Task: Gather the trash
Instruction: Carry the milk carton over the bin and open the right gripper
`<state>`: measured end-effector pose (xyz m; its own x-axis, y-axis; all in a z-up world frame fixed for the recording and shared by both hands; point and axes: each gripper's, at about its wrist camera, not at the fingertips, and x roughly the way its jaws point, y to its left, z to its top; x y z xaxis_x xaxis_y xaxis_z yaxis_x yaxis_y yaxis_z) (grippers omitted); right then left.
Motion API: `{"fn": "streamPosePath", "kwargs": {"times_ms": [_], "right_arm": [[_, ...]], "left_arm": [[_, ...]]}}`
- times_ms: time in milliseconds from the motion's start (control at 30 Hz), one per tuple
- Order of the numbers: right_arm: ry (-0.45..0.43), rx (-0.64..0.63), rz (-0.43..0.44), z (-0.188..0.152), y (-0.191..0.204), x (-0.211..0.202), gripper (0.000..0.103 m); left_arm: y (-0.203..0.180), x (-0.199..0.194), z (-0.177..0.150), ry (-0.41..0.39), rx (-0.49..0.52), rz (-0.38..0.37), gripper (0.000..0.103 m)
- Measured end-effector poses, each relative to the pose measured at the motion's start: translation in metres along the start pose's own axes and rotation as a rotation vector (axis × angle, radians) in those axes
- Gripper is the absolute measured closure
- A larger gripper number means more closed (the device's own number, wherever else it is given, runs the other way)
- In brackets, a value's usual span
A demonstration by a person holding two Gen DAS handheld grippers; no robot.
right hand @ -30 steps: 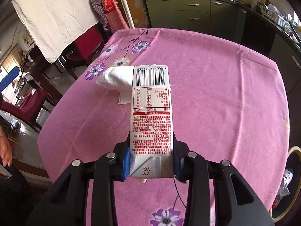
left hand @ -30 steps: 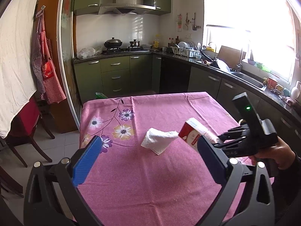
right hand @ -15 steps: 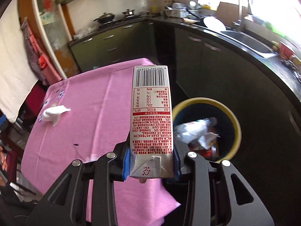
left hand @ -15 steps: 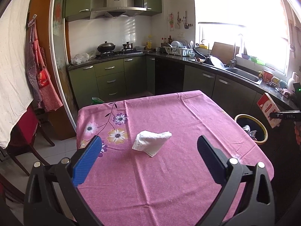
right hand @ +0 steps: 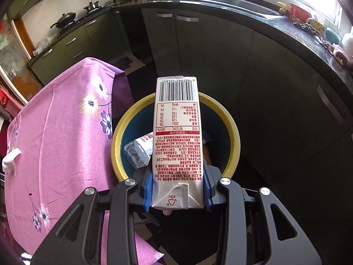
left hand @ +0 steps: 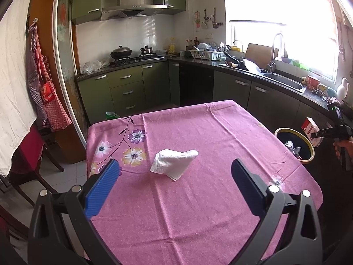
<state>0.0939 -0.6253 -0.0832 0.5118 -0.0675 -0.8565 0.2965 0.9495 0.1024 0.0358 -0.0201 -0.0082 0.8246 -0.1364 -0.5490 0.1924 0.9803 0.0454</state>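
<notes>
Our right gripper (right hand: 177, 195) clamps a rectangular paper carton (right hand: 177, 141) above the round yellow-rimmed bin (right hand: 235, 141). Our left gripper (left hand: 174, 185) hangs spread wide over a crumpled white tissue (left hand: 173, 163) lying on the pink cloth-covered surface (left hand: 198, 220).

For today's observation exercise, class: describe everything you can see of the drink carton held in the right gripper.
The drink carton is a slim white paperboard box with red print, a nutrition table and a barcode at its far end. Its folded silver base, marked FSC, faces the camera. The right gripper clamps it near that base between blue pads, so it points forward over the yellow-rimmed trash bin. From the left wrist camera it hangs above the bin, touching nothing else.
</notes>
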Motion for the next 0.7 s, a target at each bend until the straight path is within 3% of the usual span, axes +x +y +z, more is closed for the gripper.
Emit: {"fn": "streamPosePath", "kwargs": {"times_ms": [200, 233, 267, 300, 333, 433, 533, 700], "right_arm": [[0.027, 0.017, -0.006, 0.008, -0.002, 0.019, 0.065], [0.029, 0.031, -0.001, 0.006, 0.001, 0.019, 0.057], [0.020, 0.046, -0.017, 0.006, -0.002, 0.019, 0.036], [0.002, 0.047, -0.039, 0.006, -0.002, 0.016, 0.034], [-0.011, 0.048, -0.046, 0.006, -0.002, 0.012, 0.034], [-0.074, 0.063, 0.045, -0.004, 0.003, -0.017, 0.034], [-0.126, 0.021, 0.093, -0.016, 0.020, -0.044, 0.026], [-0.129, -0.072, 0.138, -0.026, 0.053, -0.056, 0.026]], "left_arm": [[-0.004, 0.005, 0.000, 0.012, 0.000, -0.013, 0.006], [-0.005, 0.007, 0.000, 0.015, -0.003, -0.021, 0.006], [-0.005, 0.010, 0.000, 0.020, -0.007, -0.028, 0.006], [-0.006, 0.013, 0.000, 0.026, -0.011, -0.032, 0.006], [-0.007, 0.017, -0.001, 0.035, -0.014, -0.034, 0.006], [-0.009, 0.030, -0.002, 0.058, -0.019, -0.048, 0.006], [-0.008, 0.049, -0.001, 0.082, -0.019, -0.055, 0.006], [-0.007, 0.100, 0.007, 0.139, 0.011, -0.060, 0.006]]}}
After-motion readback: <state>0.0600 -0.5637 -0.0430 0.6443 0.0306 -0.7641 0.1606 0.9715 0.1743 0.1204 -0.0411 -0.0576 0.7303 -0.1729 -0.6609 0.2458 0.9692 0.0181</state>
